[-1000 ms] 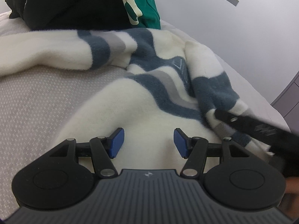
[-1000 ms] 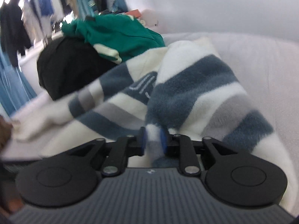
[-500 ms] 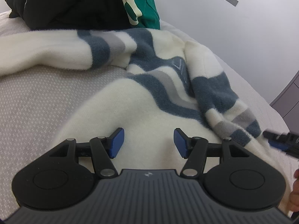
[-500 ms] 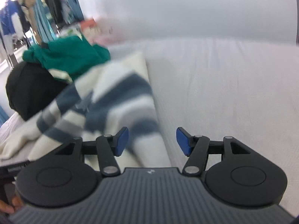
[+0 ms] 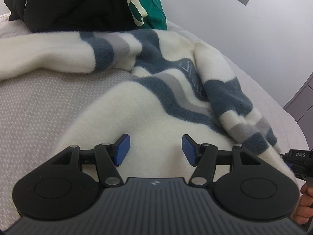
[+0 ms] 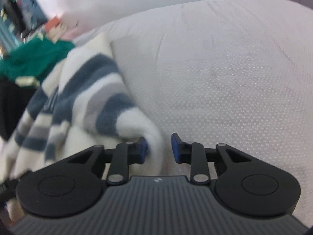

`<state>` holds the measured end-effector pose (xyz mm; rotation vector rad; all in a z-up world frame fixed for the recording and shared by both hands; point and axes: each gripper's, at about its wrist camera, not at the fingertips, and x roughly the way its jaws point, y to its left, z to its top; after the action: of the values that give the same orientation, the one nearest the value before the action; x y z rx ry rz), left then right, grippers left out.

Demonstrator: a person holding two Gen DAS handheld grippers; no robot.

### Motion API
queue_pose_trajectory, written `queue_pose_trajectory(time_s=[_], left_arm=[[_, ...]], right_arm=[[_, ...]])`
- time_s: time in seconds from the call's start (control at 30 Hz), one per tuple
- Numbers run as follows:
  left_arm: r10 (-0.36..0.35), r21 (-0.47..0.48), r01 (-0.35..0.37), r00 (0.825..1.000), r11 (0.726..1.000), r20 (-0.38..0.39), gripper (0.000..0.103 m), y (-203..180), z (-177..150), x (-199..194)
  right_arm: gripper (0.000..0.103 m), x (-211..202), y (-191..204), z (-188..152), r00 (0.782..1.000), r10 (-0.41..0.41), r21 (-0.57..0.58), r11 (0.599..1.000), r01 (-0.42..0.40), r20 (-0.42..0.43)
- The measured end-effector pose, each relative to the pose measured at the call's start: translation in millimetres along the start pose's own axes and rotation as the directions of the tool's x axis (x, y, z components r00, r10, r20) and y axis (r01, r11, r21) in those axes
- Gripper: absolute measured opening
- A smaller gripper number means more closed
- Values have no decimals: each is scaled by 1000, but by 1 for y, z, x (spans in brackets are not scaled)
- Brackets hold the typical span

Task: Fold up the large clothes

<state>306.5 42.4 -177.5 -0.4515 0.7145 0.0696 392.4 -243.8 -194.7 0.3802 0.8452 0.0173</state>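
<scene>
A fluffy cream sweater with blue and grey stripes (image 5: pixel 160 90) lies spread on the bed, one sleeve stretched to the left and the other folded down along its right side. My left gripper (image 5: pixel 155 148) is open just above the cream lower body of the sweater. In the right wrist view the sweater (image 6: pixel 82 105) lies at the left. My right gripper (image 6: pixel 158 148) is open at the sweater's right edge, with a bit of cream cuff between its jaws. The right gripper also shows at the right edge of the left wrist view (image 5: pixel 299 162).
A black garment (image 5: pixel 72 4) and a green garment (image 5: pixel 144 2) are piled at the far end of the bed (image 5: pixel 39 105). A white wall (image 5: pixel 244 29) runs behind. A grey cabinet (image 5: pixel 301 105) stands at the right. Bare mattress (image 6: pixel 225 78) lies right of the sweater.
My right gripper let go of the striped sleeve, opened and drew back to the right and down to the sweater's edge. The left gripper has stayed still and open.
</scene>
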Motion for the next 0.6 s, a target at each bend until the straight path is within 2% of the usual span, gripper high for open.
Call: queue_pose_trajectory(time_s=[0.1,0.13,0.23,0.4,0.47,0.53,0.6], left_arm=[[0,3,0,1000,1000,1,65,0,0,1],[-1,1,1,1000,1000,2,65,0,1,1],[-6,-9,6,1000,1000,3,64,1,1,1],[-7,-3,7,1000,1000,3,65,2,1,1],[-7,-5,7,1000,1000,3,65,2,1,1],[-7,-5,7,1000,1000,2,64,2,1,1],[-8,-6,8,1000,1000,2,64,2,1,1]], right_arm=[[26,13,5,0,1000,-21,-4,1000,21,4],[17,15,3,0,1000,-1,25,1000,1,15],[15,6,-5,8,998,24,89,996,-28,51],[14,-36,7,26,981,-28,-2,1000,29,191],[14,-53,10,37,959,-82,-42,994,97,270],[13,-70,11,48,921,-158,-81,977,199,357],[13,-84,7,60,875,-226,-63,958,278,428]])
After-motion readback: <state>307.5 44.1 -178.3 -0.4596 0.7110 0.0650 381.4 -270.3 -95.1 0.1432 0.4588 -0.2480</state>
